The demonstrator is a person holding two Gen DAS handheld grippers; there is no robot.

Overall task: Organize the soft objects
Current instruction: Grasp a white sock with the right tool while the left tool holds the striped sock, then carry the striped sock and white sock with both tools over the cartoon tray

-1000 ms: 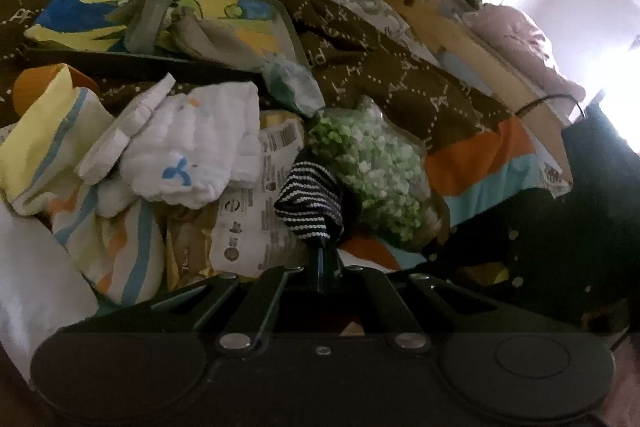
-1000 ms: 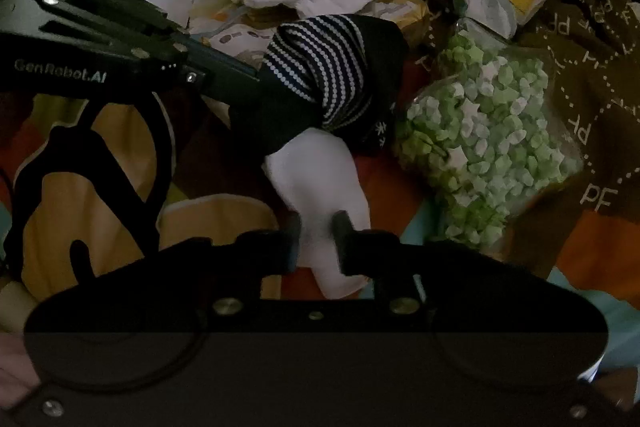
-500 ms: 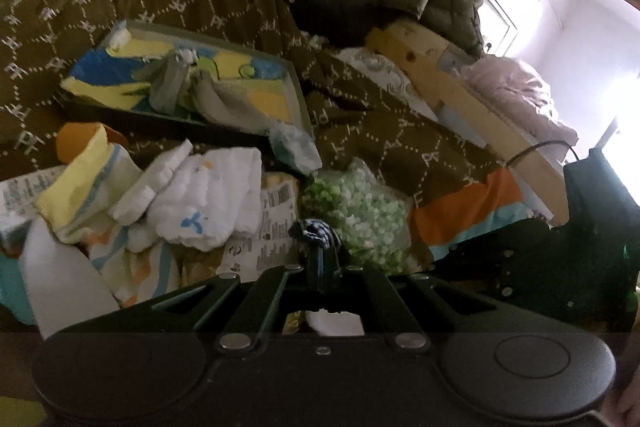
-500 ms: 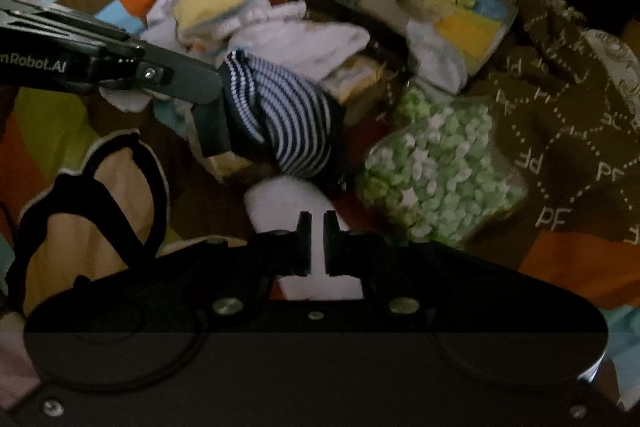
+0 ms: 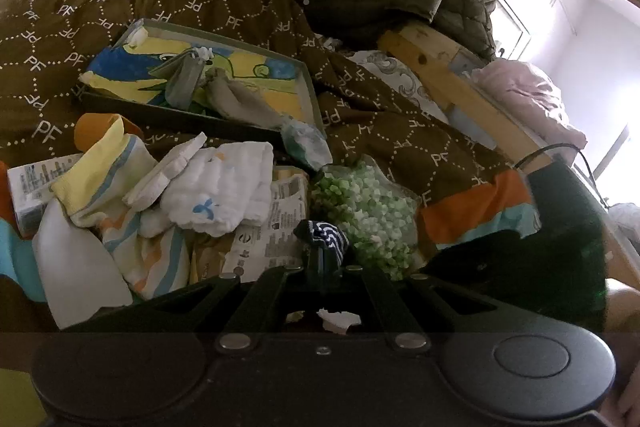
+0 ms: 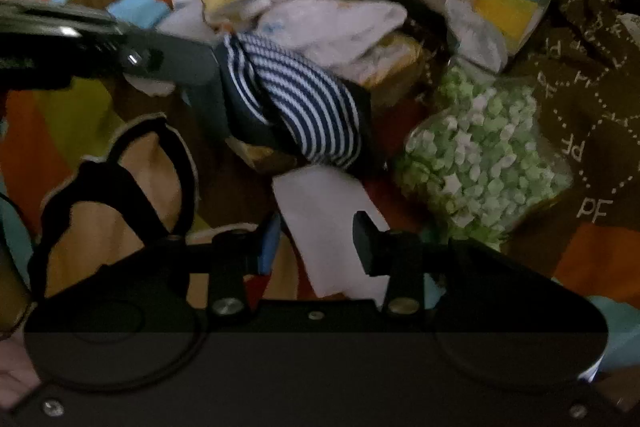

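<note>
My left gripper point(image 5: 323, 259) is shut on a navy-and-white striped sock point(image 5: 326, 235) and holds it above the bed. The right wrist view shows that sock point(image 6: 296, 103) hanging from the left gripper's fingers point(image 6: 200, 65). My right gripper point(image 6: 316, 239) is open, its fingers on either side of a white sock point(image 6: 324, 227) that lies on the bedding below the striped sock. A shallow tray point(image 5: 256, 41) with a few grey socks point(image 5: 236, 101) lies farther back on the brown blanket.
A pile of white and yellow cloths point(image 5: 216, 183) and paper packets point(image 5: 272, 231) sits left of centre. A clear bag of green pieces point(image 5: 372, 215) lies to the right. A white bottle point(image 5: 76, 267) is at the left. A wooden bed frame point(image 5: 448, 67) runs at the right.
My right gripper has opened around the white sock. My left gripper has lifted and drawn back with the striped sock, so the bed looks farther away.
</note>
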